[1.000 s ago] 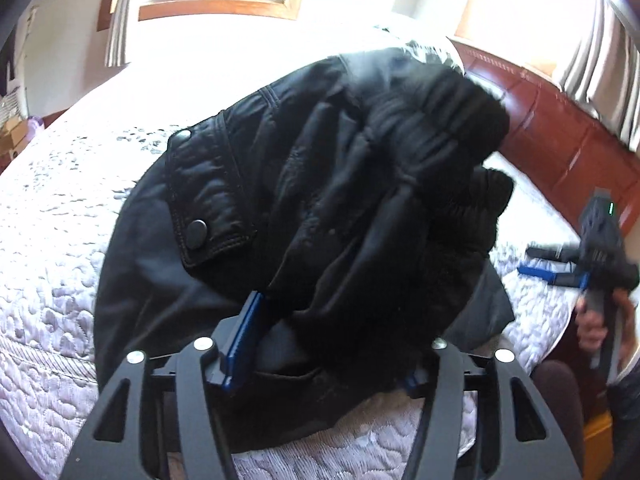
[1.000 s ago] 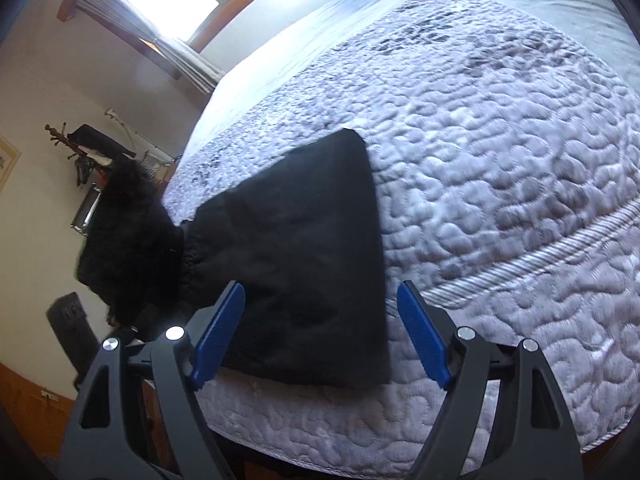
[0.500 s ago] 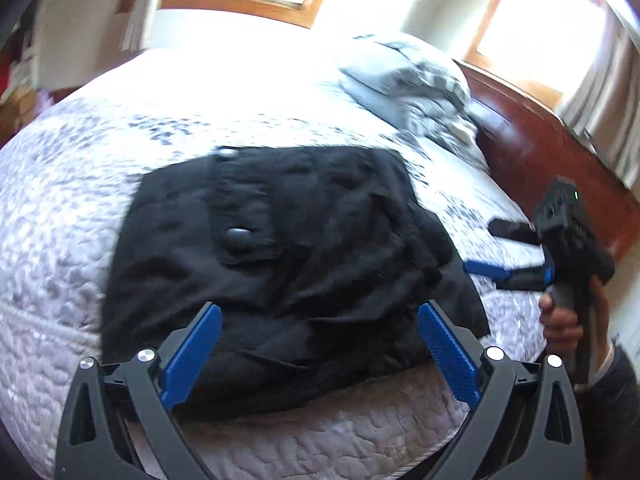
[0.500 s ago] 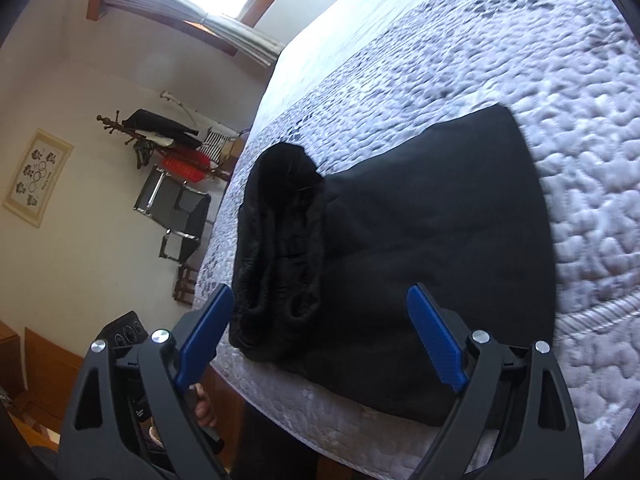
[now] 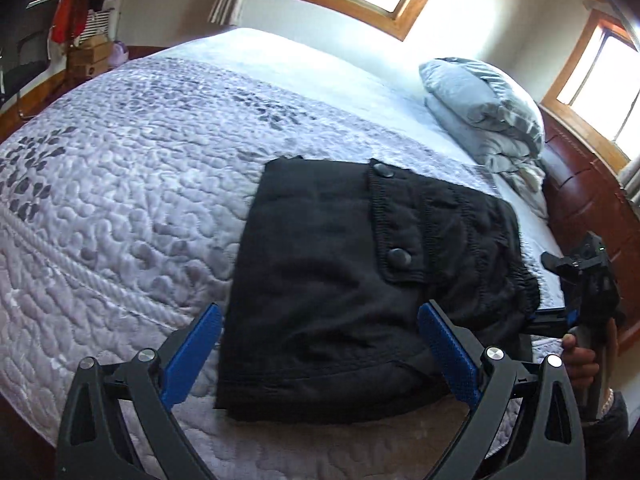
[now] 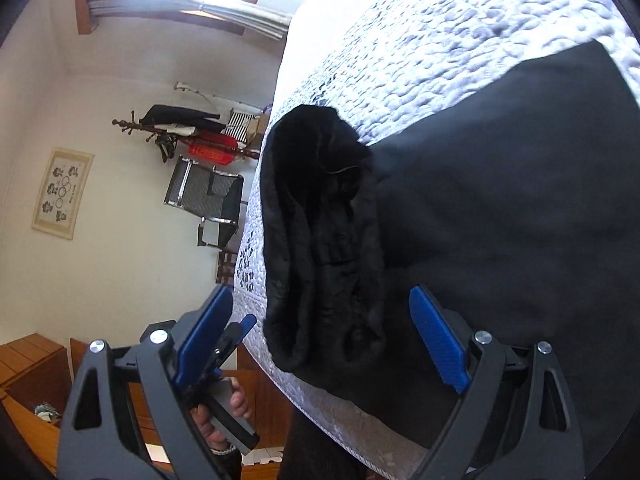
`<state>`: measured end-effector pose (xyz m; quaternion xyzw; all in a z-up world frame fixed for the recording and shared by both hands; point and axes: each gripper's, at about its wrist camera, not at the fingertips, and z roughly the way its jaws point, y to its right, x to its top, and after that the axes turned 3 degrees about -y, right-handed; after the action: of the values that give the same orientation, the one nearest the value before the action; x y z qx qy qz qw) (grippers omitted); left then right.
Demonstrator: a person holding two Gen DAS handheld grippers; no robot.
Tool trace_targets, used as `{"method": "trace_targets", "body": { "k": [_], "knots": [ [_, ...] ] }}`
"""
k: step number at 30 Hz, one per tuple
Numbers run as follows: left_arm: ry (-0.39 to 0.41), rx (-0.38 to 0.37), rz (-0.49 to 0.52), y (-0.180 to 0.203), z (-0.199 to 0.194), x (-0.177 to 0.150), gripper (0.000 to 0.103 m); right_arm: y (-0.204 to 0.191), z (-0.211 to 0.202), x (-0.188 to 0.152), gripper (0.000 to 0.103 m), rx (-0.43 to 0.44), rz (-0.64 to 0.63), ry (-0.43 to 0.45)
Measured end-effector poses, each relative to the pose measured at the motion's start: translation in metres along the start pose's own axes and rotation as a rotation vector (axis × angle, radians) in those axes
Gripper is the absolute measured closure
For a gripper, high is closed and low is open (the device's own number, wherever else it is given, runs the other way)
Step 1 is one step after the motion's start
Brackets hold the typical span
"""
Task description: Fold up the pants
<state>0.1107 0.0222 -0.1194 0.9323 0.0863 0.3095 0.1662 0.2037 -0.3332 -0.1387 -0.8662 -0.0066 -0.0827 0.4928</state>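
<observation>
Showing only leftward: pants (image 5: pixel 360 288) pocket flap (image 5: pixel 400 236) and pillow (image 5: pixel 484 112).

Quilted bed (image 5: pixel 120 208) bears folded pants (image 5: pixel 340 288), pillow (image 5: pixel 480 100).

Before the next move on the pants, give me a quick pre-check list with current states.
1. Left tongs released: ok, jaws have just been opening, pads off the cloth.
2. Right tongs released: ok, open, jaws have just widened, nothing pinched.
3. Pants lying as a folded stack on the bedspread: ok.
4. Pocket flap flat, snaps showing on top: ok.
5. Ribbed waistband end flat: not ok, it stands up bunched at the bed's edge.
6. Layers underneath aligned: cannot tell, hidden.
</observation>
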Motion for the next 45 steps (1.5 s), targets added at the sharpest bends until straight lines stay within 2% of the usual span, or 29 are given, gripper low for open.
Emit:
{"method": "trace_targets", "body": {
  "k": [8, 9, 11, 12, 18, 22, 29, 33, 38, 45],
  "knots": [
    [-0.082, 0.048, -0.020, -0.013, 0.012, 0.001, 0.004, -0.031, 0.026, 0.001, 0.015, -0.094, -0.096, -0.051],
    [-0.086, 0.047, -0.021, -0.014, 0.012, 0.000, 0.004, -0.034, 0.029, 0.001, 0.020, -0.111, -0.111, -0.053],
    [-0.091, 0.051, -0.026, -0.018, 0.011, 0.000, 0.004, -0.039, 0.032, 0.000, 0.043, -0.186, -0.137, -0.047],
    [-0.094, 0.056, -0.029, -0.019, 0.011, 0.000, 0.004, -0.040, 0.034, -0.001, 0.048, -0.209, -0.148, -0.046],
    [-0.119, 0.071, -0.068, -0.030, 0.015, -0.002, 0.004, -0.044, 0.026, -0.007, 0.073, -0.209, -0.169, -0.025],
    [-0.122, 0.077, -0.089, -0.036, 0.013, -0.003, 0.004, -0.061, 0.022, -0.012, 0.081, -0.221, -0.211, -0.001],
    [-0.126, 0.075, -0.121, -0.040, 0.007, -0.006, 0.004, -0.085, 0.001, -0.014, 0.085, -0.169, -0.208, 0.036],
    [-0.123, 0.069, -0.124, -0.037, 0.003, -0.007, 0.004, -0.103, -0.019, -0.011, 0.086, -0.149, -0.252, 0.068],
    [-0.123, 0.047, -0.120, -0.028, 0.002, -0.006, 0.004, -0.127, -0.050, -0.011, 0.086, -0.154, -0.304, 0.100],
    [-0.125, 0.019, -0.075, -0.008, 0.004, -0.003, 0.004, -0.126, -0.094, -0.014, 0.086, -0.193, -0.320, 0.152]
  ]
}}
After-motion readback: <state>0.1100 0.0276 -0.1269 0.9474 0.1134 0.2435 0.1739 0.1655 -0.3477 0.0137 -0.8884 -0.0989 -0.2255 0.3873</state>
